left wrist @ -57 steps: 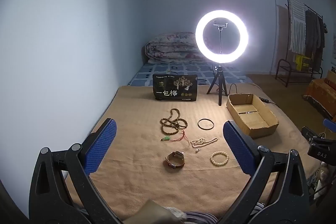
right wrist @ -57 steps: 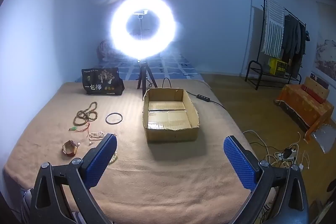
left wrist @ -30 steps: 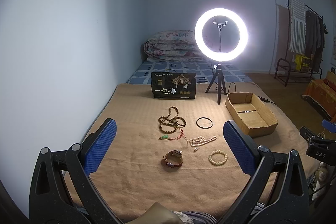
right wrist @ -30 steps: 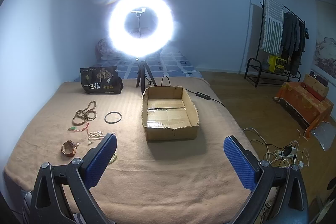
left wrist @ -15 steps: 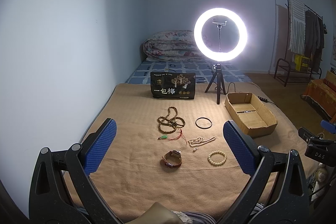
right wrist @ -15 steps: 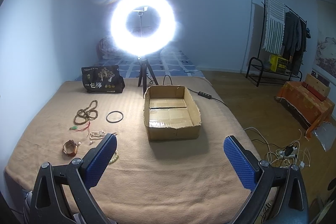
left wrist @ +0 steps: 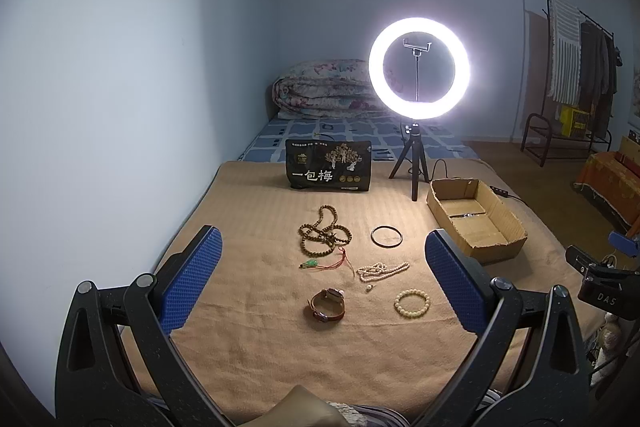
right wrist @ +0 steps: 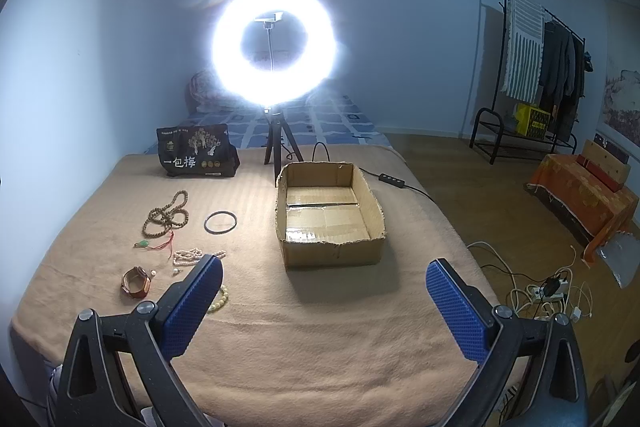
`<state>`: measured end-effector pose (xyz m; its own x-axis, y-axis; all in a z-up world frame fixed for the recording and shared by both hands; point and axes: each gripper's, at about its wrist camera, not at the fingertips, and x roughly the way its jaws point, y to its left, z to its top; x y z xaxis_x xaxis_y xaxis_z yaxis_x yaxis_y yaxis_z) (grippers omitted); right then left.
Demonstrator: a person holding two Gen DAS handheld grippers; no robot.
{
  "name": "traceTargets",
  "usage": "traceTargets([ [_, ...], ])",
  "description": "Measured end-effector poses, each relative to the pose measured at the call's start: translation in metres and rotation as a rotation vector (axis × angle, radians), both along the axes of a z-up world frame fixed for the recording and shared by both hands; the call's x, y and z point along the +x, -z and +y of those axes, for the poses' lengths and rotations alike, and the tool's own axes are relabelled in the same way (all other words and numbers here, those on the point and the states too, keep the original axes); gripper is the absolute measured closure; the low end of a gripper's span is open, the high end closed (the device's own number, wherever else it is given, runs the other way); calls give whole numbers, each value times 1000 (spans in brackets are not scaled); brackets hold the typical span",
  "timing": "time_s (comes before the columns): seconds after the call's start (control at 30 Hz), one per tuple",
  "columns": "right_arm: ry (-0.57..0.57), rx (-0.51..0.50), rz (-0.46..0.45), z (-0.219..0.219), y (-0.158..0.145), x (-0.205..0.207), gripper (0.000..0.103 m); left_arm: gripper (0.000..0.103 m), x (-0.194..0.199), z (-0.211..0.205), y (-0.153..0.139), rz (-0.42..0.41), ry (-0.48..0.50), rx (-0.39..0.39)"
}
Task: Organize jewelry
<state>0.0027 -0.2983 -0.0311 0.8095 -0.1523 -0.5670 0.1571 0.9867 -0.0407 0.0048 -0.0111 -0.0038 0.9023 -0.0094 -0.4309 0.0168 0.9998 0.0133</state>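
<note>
Gaping ribbed grippers, beaded bracelet

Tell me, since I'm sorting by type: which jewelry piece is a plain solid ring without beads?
The black bangle, beside the cardboard box; the others are beaded or strapped.

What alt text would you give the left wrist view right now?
Open hand-held gripper hovers over a tan blanket where a wooden bead necklace, black bangle, pearl strand, watch and cream bead bracelet lie loose. A cardboard box sits to the right, with a lit ring light behind.
</note>
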Motion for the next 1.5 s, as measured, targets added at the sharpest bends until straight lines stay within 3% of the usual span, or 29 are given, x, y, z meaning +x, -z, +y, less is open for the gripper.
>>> traceTargets([
  [0.6,-13,10,11,2,-5,14,0,0,8,-1,3,20,3,-3],
  [1.17,-71,33,66,0,13,49,0,0,51,10,18,92,1,2],
  [1.4,-179,64,50,2,25,62,0,0,72,28,30,134,-12,-1],
  [1.5,-216,25,73,9,34,72,0,0,86,44,42,175,-28,0],
])
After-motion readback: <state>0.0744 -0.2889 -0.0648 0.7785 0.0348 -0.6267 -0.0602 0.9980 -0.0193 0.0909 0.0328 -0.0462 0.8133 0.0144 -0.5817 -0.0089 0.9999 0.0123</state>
